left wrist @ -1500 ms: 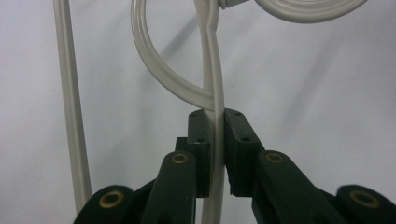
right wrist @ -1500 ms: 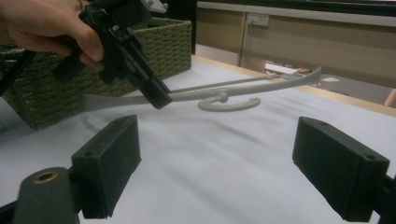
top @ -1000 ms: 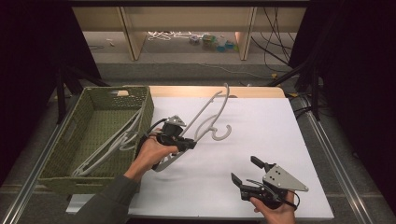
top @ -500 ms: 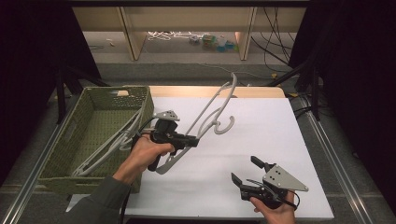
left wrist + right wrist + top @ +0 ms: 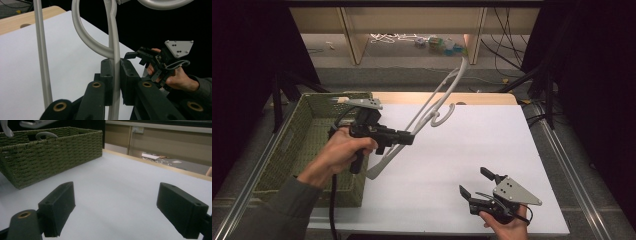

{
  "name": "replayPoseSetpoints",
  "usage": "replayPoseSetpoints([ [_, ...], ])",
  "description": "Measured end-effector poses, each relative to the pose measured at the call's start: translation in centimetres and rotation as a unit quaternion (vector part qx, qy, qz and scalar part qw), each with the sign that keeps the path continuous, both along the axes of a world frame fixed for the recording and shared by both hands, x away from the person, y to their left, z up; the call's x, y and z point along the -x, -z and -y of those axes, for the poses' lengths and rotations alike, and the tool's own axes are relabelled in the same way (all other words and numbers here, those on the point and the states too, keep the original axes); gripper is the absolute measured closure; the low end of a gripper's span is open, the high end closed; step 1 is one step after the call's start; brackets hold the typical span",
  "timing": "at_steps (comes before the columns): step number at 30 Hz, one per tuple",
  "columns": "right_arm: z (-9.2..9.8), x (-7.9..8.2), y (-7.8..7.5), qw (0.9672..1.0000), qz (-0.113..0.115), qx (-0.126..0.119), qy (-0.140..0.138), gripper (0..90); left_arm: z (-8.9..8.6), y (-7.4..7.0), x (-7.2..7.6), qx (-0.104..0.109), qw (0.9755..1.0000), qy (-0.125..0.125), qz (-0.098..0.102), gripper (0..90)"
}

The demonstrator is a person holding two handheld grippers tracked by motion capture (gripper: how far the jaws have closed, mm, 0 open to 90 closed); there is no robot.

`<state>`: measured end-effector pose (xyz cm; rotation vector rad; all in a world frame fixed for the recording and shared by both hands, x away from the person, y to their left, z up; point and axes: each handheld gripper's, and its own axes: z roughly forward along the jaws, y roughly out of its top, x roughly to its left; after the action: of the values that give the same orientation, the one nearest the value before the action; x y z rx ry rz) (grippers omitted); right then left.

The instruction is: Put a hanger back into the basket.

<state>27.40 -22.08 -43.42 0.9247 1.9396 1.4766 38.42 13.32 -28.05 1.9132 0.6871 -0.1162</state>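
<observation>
A pale grey plastic hanger (image 5: 439,97) hangs tilted in the air over the left part of the white table (image 5: 492,145), its hook (image 5: 444,117) near the middle. My left gripper (image 5: 409,137) is shut on one of its bars; in the left gripper view the pads (image 5: 107,75) pinch the bar of the hanger (image 5: 112,37). My right gripper (image 5: 474,181) rests open at the table's front right with nothing between its pads (image 5: 58,205). It also appears in the left gripper view as the right gripper (image 5: 147,56), held in a hand.
A green woven basket (image 5: 292,145) stands at the table's left edge, and a grey hanger loop (image 5: 45,135) pokes above the basket's rim (image 5: 57,147). A wooden strip (image 5: 482,97) borders the far side. Shelves and cables lie beyond.
My left hand has lifted the hanger up from beside the basket, so it now slopes more steeply. The right gripper has stayed put.
</observation>
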Motion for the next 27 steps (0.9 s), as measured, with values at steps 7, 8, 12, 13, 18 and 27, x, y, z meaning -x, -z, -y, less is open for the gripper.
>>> replayPoseSetpoints([
  [7,0.0,-0.1,0.1,1.0000,-0.003,-0.005,-0.004,15.9,-2.6,-2.0,0.7,-0.015,0.9996,-0.016,0.018,82.0],
  [8,0.0,0.0,0.0,1.0000,0.000,-0.001,0.000,15.9,-3.0,-2.2,0.7,-0.020,0.9993,-0.022,0.022,82.0],
  [12,0.0,-0.1,0.1,1.0000,-0.004,-0.006,-0.004,15.9,-4.9,-2.2,0.9,-0.023,0.9987,-0.038,0.026,82.0],
  [13,0.0,-0.1,0.1,1.0000,-0.004,-0.007,-0.004,15.9,-5.4,-2.1,1.0,-0.025,0.9984,-0.044,0.026,82.0],
  [18,-0.1,-0.2,0.2,1.0000,-0.001,-0.009,-0.003,15.9,-8.2,-1.5,0.9,-0.025,0.9968,-0.072,0.024,82.0],
  [27,0.0,-0.2,0.1,1.0000,-0.001,0.000,0.000,15.9,-13.3,0.1,0.4,-0.053,0.9911,-0.121,0.021,82.0],
])
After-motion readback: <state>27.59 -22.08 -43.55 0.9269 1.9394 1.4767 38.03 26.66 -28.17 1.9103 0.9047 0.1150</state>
